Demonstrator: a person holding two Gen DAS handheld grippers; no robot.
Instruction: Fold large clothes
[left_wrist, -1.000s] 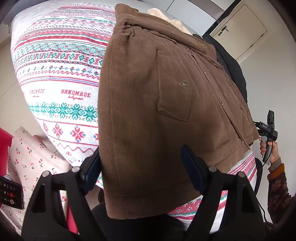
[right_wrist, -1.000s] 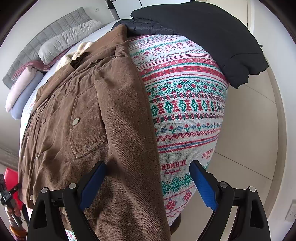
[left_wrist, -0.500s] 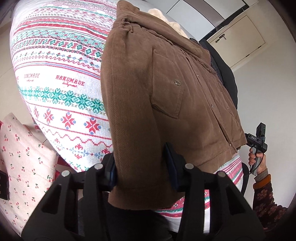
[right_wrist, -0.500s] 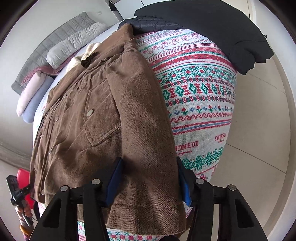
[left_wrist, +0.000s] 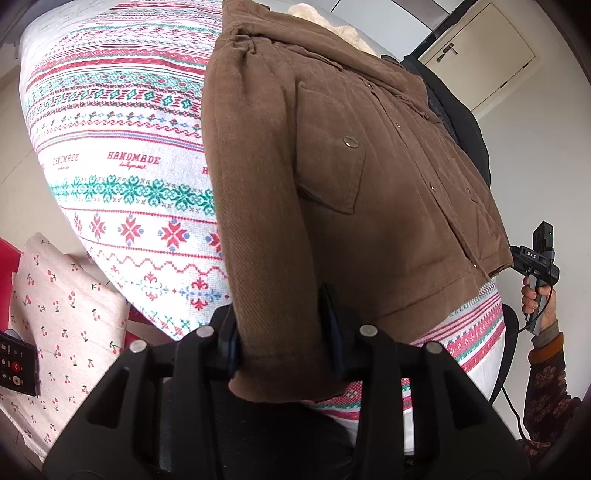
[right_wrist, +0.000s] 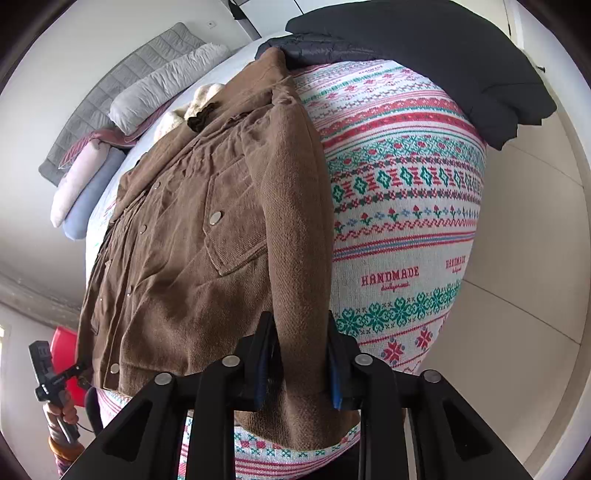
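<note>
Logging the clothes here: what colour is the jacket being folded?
Brown, a corduroy-like fabric with metal snap buttons; the jacket shows best in the right wrist view.

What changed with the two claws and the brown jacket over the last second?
Both claws went from wide open to closed: the left claw now pinches one sleeve cuff of the brown jacket, and the right claw pinches the other. The jacket still lies flat on the patterned bedspread, and the black coat has not moved.

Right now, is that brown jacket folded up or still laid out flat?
Laid out flat: the brown jacket lies spread, front up, on the patterned cloth, sleeves along its sides, each cuff gripped.
</note>
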